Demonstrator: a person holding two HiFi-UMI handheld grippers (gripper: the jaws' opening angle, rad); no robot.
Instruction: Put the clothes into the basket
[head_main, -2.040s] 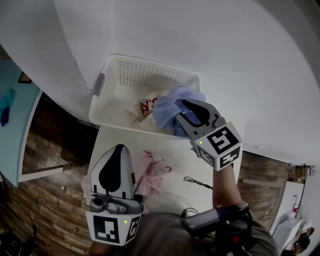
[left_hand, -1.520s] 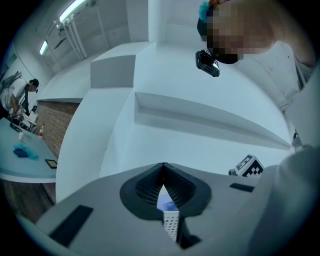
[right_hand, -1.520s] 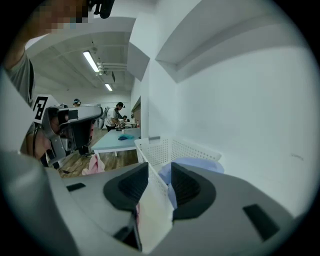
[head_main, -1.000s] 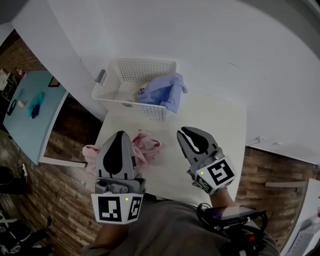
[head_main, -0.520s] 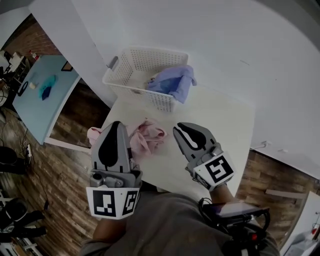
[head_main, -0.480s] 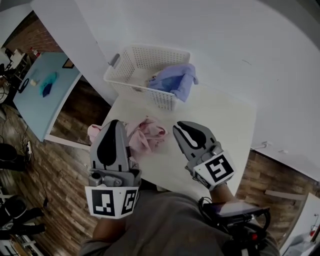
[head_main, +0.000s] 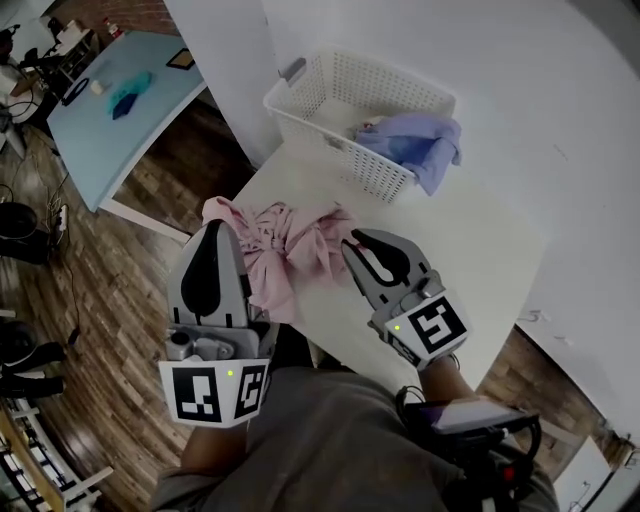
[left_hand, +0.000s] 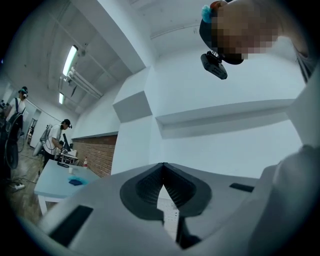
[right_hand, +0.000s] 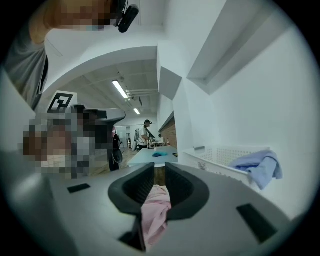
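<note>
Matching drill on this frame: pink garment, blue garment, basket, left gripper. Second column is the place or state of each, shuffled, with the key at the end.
Column 1
1. pink garment
2. blue garment
3. basket
4. left gripper

Column 2
A. jaws together, nothing between them
B. standing at the far end of the table
C. lying spread on the near part of the table
D. hanging over the basket's rim, partly inside

Pairs: 1-C, 2-D, 3-B, 4-A
</note>
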